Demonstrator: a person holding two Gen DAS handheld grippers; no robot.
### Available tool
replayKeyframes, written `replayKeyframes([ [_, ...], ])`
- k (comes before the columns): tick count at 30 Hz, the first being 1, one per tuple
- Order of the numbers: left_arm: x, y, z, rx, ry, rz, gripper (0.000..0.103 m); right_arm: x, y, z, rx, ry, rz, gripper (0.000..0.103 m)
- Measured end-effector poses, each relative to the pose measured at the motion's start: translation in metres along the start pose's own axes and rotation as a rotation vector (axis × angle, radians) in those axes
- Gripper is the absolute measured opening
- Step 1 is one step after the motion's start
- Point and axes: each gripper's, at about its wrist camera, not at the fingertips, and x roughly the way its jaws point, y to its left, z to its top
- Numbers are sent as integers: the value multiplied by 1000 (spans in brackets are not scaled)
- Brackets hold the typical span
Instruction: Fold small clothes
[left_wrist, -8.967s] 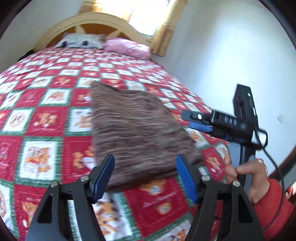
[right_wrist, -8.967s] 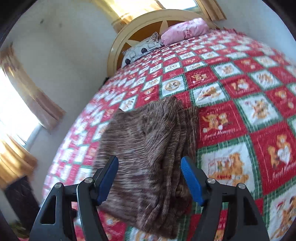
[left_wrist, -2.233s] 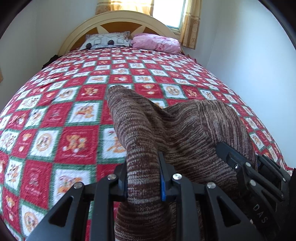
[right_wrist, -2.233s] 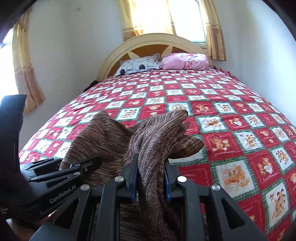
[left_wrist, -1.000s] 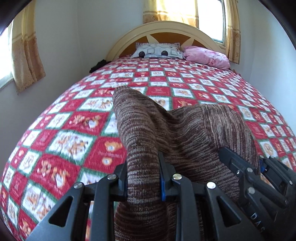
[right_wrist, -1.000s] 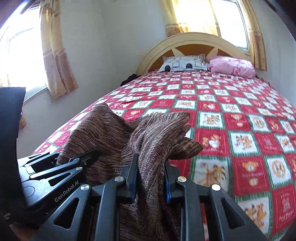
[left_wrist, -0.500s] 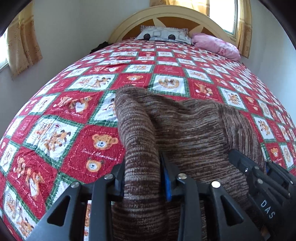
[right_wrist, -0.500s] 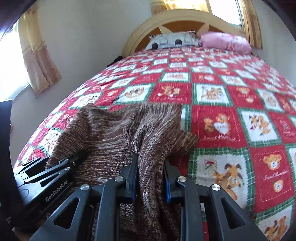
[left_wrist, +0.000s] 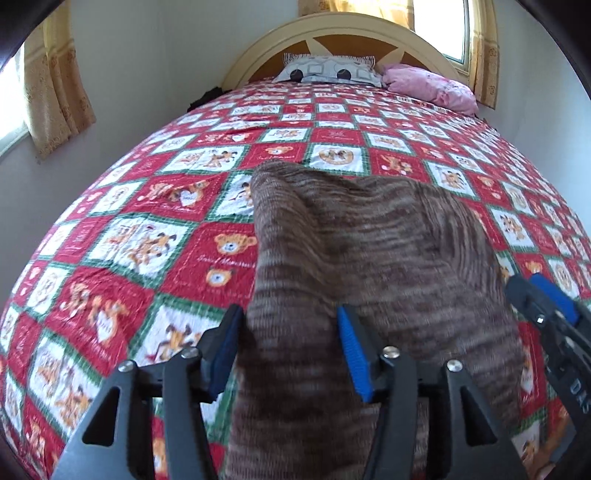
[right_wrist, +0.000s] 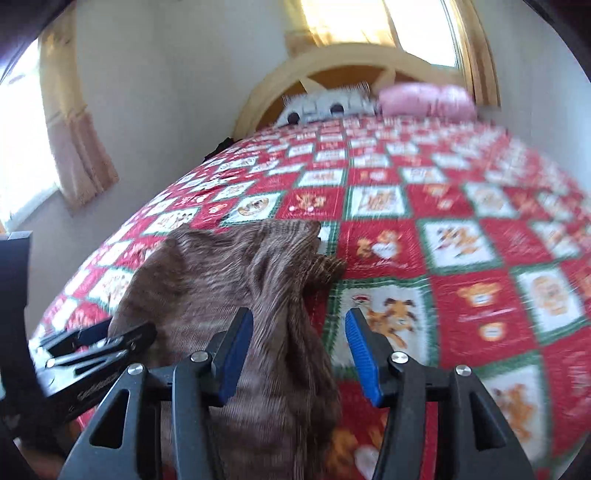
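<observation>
On the bed, near its foot, the brown knitted garment now lies folded over on the red patchwork cover, where half a second ago both ends were pinched and carried. At the left, the left gripper has just been opening: its jaws stand apart, the garment's near end sits loose between them and the pads no longer squeeze it. At the right, the right gripper has likewise just been opening; its jaws are apart, with cloth against the left pad and clear of the right one. Judging by this, the fold is laid down and released, so the next move is probably to draw back and smooth or fold again
</observation>
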Motion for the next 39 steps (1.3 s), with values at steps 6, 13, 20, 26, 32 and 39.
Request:
replayKeyframes([
  [6,-13,-5,-16,18,-13,35,55,-19,18,-18,-78,68,35,18],
  [13,-11,-16,-37,65,-1,79,55,-6,17,-48,-88,171,23,17],
  [20,-17,-19,-47,87,-8,113,56,-12,16,-53,-100,179,25,17],
  [26,-32,-21,-61,85,7,114,56,-22,20,-58,-106,176,23,18],
  [32,-52,-19,-71,34,29,31,68,-57,19,-71,-46,140,70,18],
  [39,-67,-28,-87,68,32,17,77,-91,7,-88,23,130,48,61],
])
